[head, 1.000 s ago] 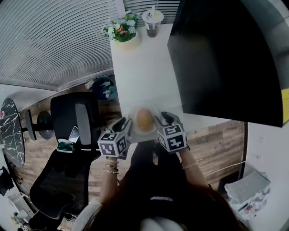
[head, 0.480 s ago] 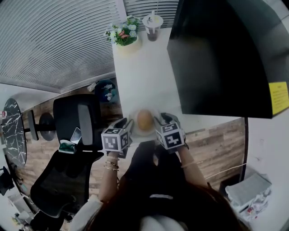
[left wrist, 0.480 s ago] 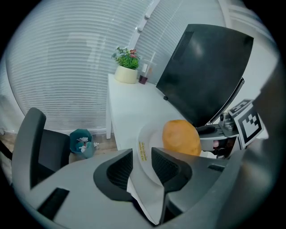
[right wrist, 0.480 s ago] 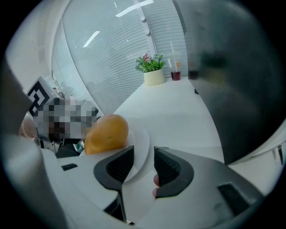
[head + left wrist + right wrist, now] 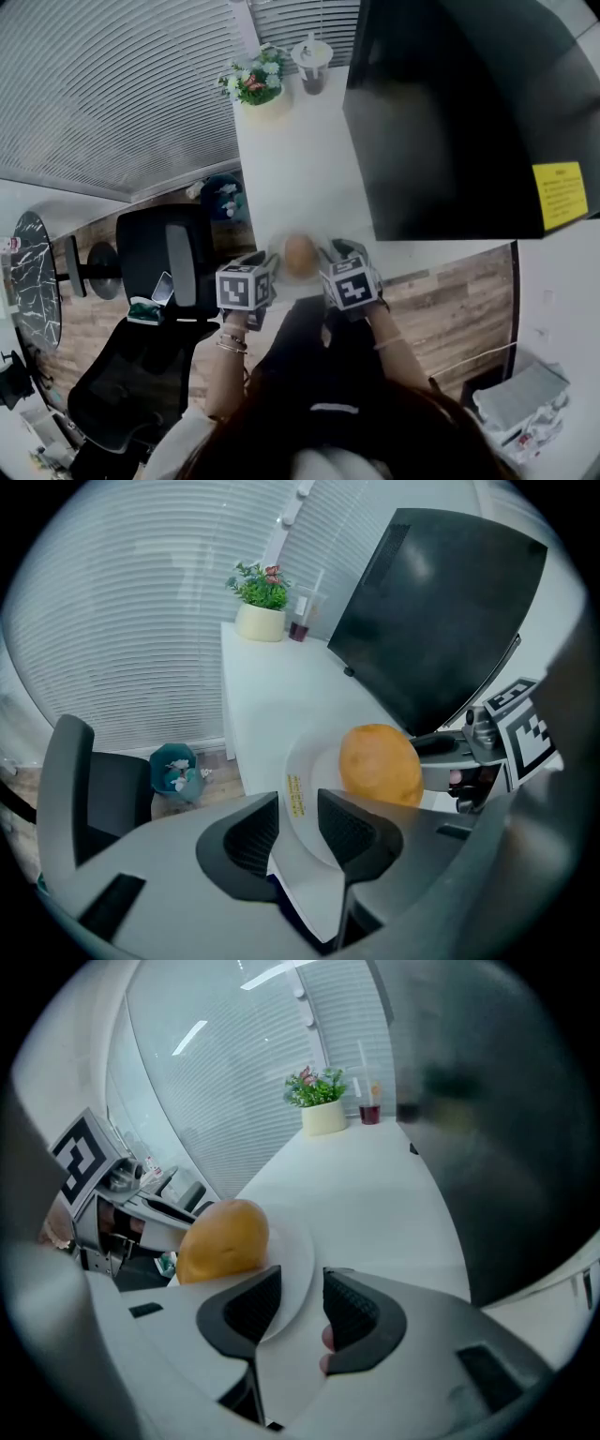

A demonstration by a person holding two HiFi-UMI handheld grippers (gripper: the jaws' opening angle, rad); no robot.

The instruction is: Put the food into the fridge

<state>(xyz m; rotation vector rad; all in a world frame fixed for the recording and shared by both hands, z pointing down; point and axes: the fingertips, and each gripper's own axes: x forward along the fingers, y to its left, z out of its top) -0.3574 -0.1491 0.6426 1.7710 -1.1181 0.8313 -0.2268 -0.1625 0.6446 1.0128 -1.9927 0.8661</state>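
Note:
A white plate [image 5: 284, 272] carries a round orange-brown piece of food [image 5: 299, 255] at the near end of the white table [image 5: 295, 159]. My left gripper [image 5: 270, 269] is shut on the plate's left rim and my right gripper [image 5: 328, 260] on its right rim. In the left gripper view the rim of the plate [image 5: 302, 794] runs between the jaws of the left gripper [image 5: 298, 810], with the food [image 5: 380, 764] just beyond. In the right gripper view the right gripper [image 5: 302, 1296] pinches the plate [image 5: 295, 1269] beside the food [image 5: 223, 1239]. The black fridge [image 5: 450, 122] stands shut at the right.
A potted plant [image 5: 253, 80] and a drink cup [image 5: 311, 52] stand at the table's far end. A black office chair [image 5: 159, 272] and a teal bin [image 5: 220, 197] are on the floor to the left. A yellow label [image 5: 560, 190] is on the fridge.
Both grippers keep their hold on the plate. The head view has shifted, bringing the fridge's yellow label further into sight.

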